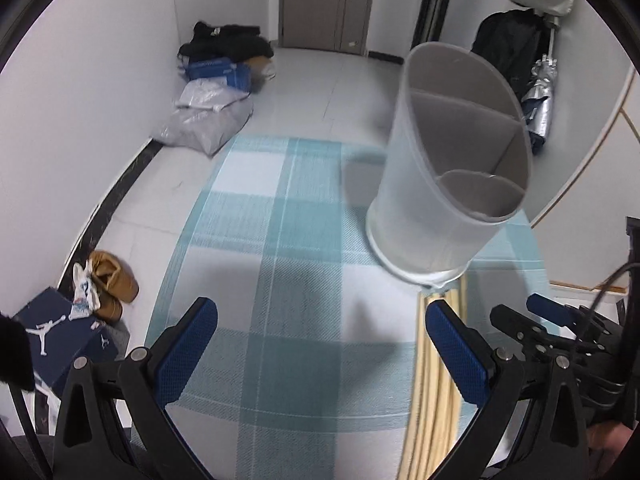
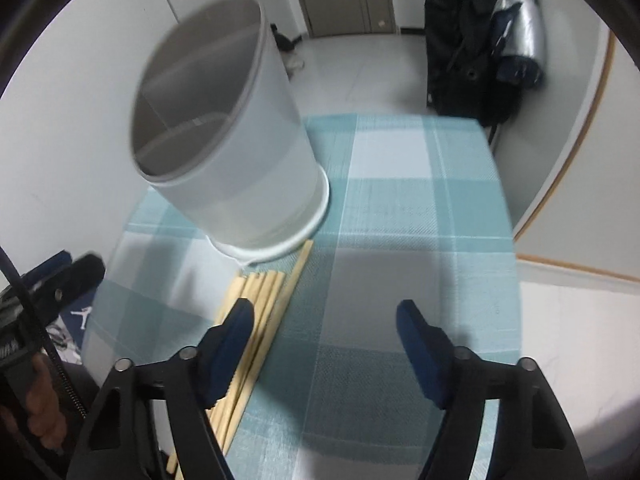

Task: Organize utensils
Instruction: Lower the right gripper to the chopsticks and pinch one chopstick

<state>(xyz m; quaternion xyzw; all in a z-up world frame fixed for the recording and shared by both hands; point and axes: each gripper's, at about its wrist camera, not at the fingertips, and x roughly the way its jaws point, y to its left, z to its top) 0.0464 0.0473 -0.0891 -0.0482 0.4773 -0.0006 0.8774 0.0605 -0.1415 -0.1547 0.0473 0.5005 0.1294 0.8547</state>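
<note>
A tall white utensil holder (image 1: 444, 184) with inner dividers stands upright on a teal checked tablecloth (image 1: 280, 240); the right wrist view has the same holder (image 2: 236, 160) at upper left. Several pale wooden chopsticks (image 1: 434, 384) lie side by side in front of its base, chopsticks (image 2: 262, 308) running toward me. My left gripper (image 1: 320, 328) is open above bare cloth, its right finger over the chopsticks. My right gripper (image 2: 325, 330) is open with nothing between its fingers; its left finger (image 2: 228, 344) hangs over the chopsticks. The right gripper (image 1: 552, 320) also shows at the left view's right edge.
The table ends close beyond the holder, with white tiled floor below. Bags and dark clothes (image 1: 224, 64) lie by the far wall, shoes (image 1: 112, 284) and a blue shoebox (image 1: 60, 332) at the left. Dark coats (image 2: 472, 40) hang at the right. A hand (image 2: 40, 408) holds the left tool.
</note>
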